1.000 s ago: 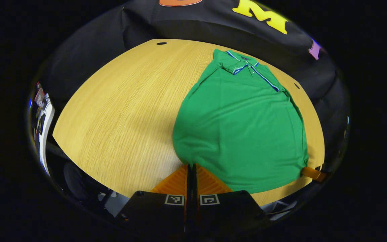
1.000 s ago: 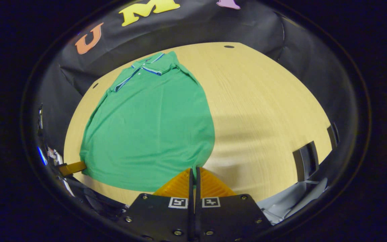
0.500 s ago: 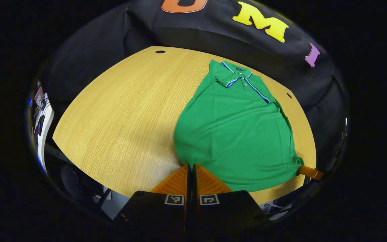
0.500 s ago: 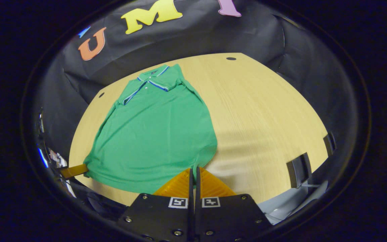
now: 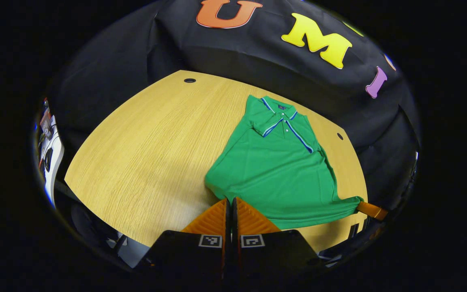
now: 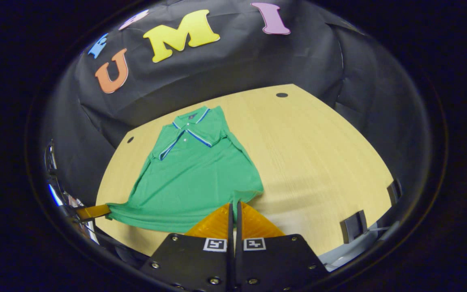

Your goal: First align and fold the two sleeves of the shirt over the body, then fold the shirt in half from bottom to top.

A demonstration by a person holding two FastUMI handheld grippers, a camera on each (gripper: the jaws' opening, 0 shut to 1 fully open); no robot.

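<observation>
A green polo shirt (image 5: 276, 170) with a blue-trimmed collar lies on the wooden table (image 5: 148, 150), collar at the far side, sleeves folded in. My left gripper (image 5: 229, 199) is shut on the shirt's bottom-left hem corner, raised off the table. In the right gripper view the shirt (image 6: 193, 178) shows again, and my right gripper (image 6: 234, 202) is shut on the bottom-right hem corner. Each view shows the other gripper's fingers gripping the opposite corner: the right gripper (image 5: 370, 209) and the left gripper (image 6: 91, 211). The hem hangs taut between them.
Small dark holes (image 5: 189, 80) mark the table's far corners. The black booth wall rises right behind the table. Dark brackets (image 6: 353, 225) sit at the table's near-right edge. Bare wood lies on both sides of the shirt.
Both grippers have lifted upward with the hem corners; the shirt's lower edge has come off the table and the shirt looks smaller and farther below.
</observation>
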